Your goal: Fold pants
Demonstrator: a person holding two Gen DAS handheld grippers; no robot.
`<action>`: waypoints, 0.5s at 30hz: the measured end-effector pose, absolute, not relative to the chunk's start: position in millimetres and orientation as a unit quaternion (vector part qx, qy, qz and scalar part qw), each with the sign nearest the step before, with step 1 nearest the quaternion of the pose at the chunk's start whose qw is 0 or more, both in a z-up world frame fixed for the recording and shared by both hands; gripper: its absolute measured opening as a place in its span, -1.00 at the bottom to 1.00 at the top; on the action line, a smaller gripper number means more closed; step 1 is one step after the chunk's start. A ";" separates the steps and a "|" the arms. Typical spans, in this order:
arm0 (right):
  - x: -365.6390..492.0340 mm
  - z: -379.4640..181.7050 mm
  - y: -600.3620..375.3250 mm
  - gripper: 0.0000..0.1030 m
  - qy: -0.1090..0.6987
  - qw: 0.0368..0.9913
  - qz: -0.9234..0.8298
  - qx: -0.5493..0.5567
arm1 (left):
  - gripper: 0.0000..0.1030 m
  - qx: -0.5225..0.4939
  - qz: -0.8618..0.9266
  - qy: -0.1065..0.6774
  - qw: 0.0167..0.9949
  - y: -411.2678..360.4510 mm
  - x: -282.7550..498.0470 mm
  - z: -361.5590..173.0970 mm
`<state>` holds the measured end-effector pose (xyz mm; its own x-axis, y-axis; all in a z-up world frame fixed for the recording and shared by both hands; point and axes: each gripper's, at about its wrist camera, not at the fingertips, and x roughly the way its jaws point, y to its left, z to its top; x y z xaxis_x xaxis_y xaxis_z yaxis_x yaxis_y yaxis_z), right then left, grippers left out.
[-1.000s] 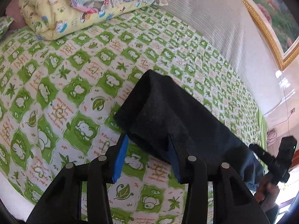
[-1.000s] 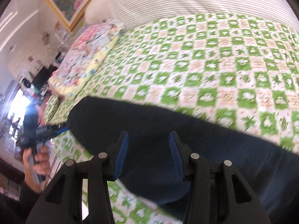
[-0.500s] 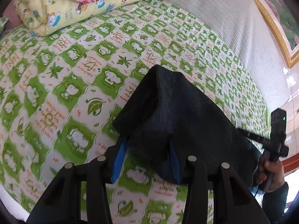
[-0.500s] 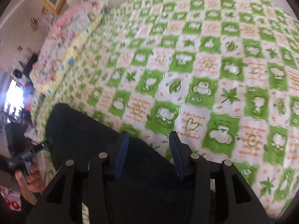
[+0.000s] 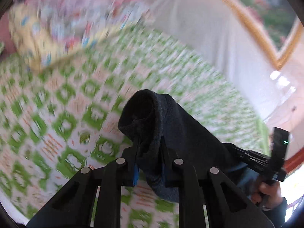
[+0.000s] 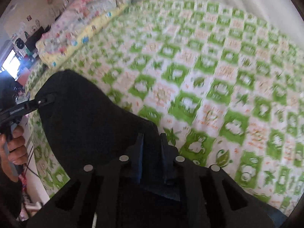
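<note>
Bright daylight; my views smear with motion blur across the bedspread (image 5: 62,102), fisheye edges curve dark, window (image 6: 10,64) glare beside it.

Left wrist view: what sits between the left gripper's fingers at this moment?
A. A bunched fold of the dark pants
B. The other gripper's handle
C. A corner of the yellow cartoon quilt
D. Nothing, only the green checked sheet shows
A. The left gripper has its fingers closing with a bunched fold of the dark pants pinched between them, lifted off the green checked sheet.
</note>
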<state>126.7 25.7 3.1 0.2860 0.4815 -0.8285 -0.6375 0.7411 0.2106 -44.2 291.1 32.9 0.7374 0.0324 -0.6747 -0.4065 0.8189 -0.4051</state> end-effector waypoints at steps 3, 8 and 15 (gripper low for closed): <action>121.1 26.2 20.2 -0.71 0.445 0.827 0.339 -0.060 | -0.68 -0.235 0.125 0.323 0.908 288.3 -49.5 55.0; 140.2 -11.7 29.4 -0.62 0.472 0.814 0.336 -0.026 | -0.66 -0.233 0.132 0.395 0.879 317.1 -16.4 -0.2; 130.0 -13.3 4.5 -0.22 0.471 0.820 0.323 0.022 | -0.35 -0.206 0.163 0.392 0.882 324.8 -33.3 -1.2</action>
